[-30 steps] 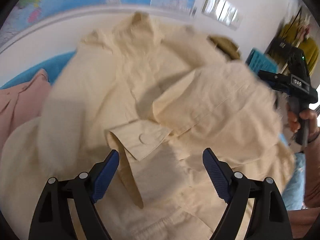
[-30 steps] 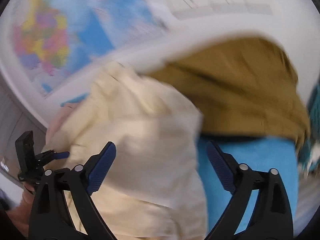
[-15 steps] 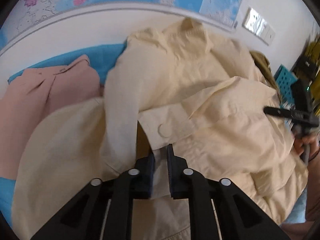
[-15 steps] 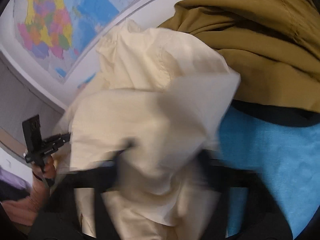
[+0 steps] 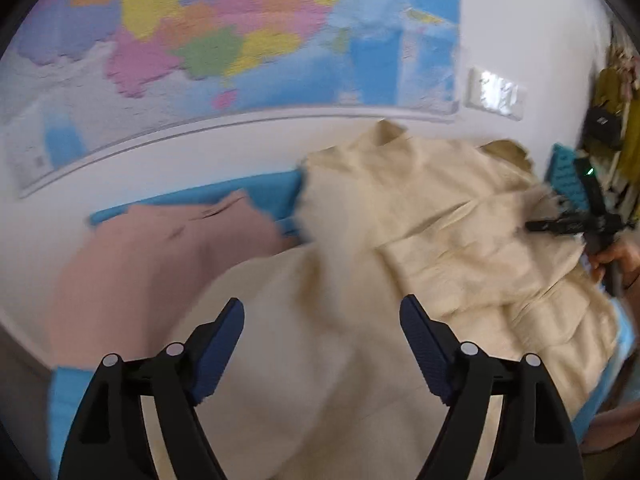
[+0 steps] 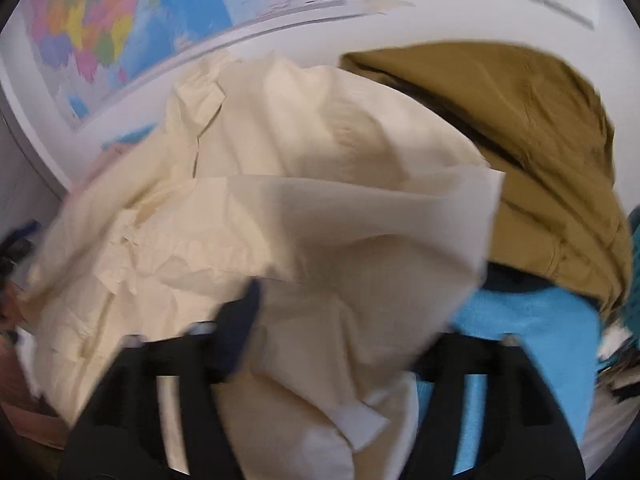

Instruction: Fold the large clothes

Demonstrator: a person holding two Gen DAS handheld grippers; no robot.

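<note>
Cream shirt [image 5: 460, 248] spread out big and lumpy over the blue cloth [image 5: 264, 192] on the surface, with one sleeve folded across the middle. Left tool [image 5: 322, 344] above the near part of the shirt, jaws just opened wide, nothing pinched between them. Right tool [image 6: 340, 344] half buried under a loose flap of the same shirt; jaws just opened apart too, cloth draped between and over them, no pinch to be seen, though one blue pad is hidden. Pink garment [image 5: 160, 256] lying just beside the shirt on the left, brown garment [image 6: 532, 152] bunched up behind it on the right. Could go wrong from here: loose flap catching on the right tool and getting dragged off when pulled back, undoing the fold. Could also grab two layers at once, or the pink garment by mistake, since all lie so close. Blurry cloth edges too, so hard to aim at the right hem.
</note>
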